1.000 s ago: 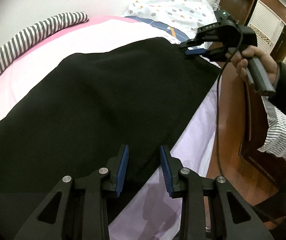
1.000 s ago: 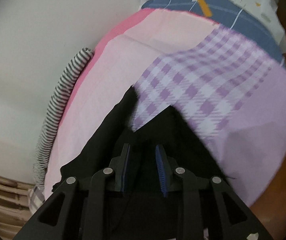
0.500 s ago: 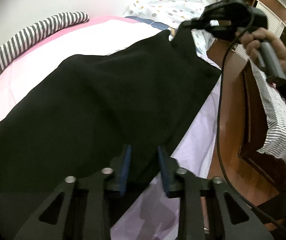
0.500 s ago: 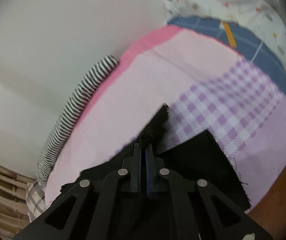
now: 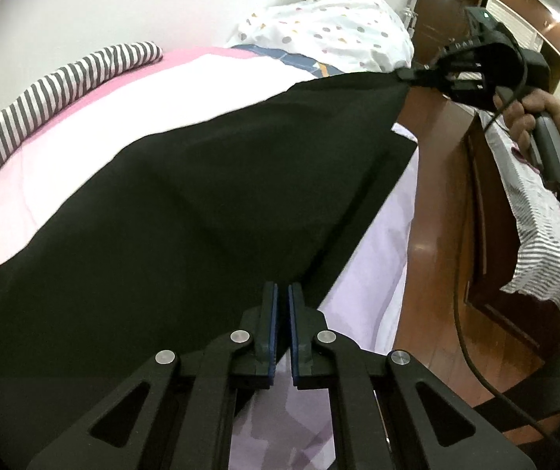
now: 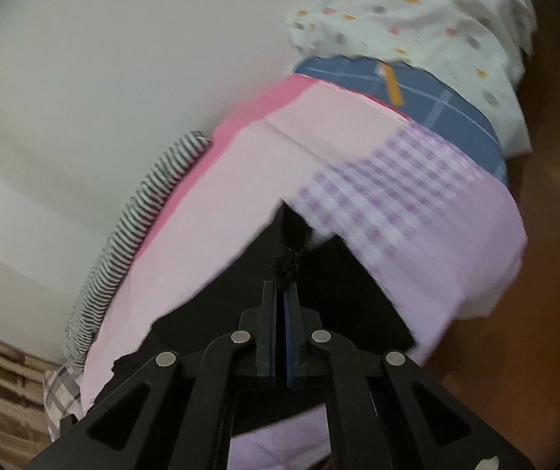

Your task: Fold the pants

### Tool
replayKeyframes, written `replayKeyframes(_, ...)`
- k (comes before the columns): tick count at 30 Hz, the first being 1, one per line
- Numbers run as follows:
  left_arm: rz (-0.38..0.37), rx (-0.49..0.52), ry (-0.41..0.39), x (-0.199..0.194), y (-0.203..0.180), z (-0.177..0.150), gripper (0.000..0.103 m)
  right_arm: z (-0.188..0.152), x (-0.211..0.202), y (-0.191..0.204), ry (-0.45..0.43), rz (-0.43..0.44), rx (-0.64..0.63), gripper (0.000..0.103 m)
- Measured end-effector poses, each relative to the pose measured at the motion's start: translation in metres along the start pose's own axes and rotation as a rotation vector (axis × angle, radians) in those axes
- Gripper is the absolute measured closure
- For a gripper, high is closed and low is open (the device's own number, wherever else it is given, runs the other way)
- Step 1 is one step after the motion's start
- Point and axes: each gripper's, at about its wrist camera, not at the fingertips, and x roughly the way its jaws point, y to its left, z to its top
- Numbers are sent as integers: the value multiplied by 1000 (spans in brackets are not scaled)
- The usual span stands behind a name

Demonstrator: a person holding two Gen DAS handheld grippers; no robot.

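**Both grippers pinch the black pants over the bed**

We see the black pants (image 5: 186, 211) spread across the pink and lilac bedding (image 5: 217, 90), one corner pulled up and taut toward the upper right. That corner sits in the right gripper (image 5: 407, 74), its fingers pressed together on the cloth; a hand (image 5: 542, 117) grips its handle, and a sleeve is cut off at the frame edge.

From the right wrist view, the right gripper (image 6: 280, 293) shows its blue pads nearly touching, a bunched tuft of black fabric poking out beyond the tips. The view is blurred, so the checked lilac patch (image 6: 389, 180) reads soft.

The left gripper (image 5: 281, 293) has just been closing; its pads stand close together at the near edge of the pants. A thin slit remains between them, and black cloth sits at the tips, though we cannot make out how much lies between the pads.

A striped roll (image 5: 56, 82) lies along the wall; a dotted quilt (image 5: 330, 31) sits at the far end.
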Motion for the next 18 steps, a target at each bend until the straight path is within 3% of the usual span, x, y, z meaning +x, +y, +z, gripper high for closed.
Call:
replayKeyframes(5, 4, 24, 23, 5, -6, -5, 98, -11, 13, -25, 29, -40, 49, 100)
replayKeyframes(10, -42, 22, 8, -2, -8, -4, 100, -17, 8, -30, 6, -32, 68, 100)
replayKeyframes(13, -23, 46, 40, 8, -11, -6, 99, -21, 21, -41, 42, -63, 90, 100)
replayKeyframes(18, -45, -23, 28, 8, -3, -5, 99, -23, 29, -40, 41, -67, 82, 100)
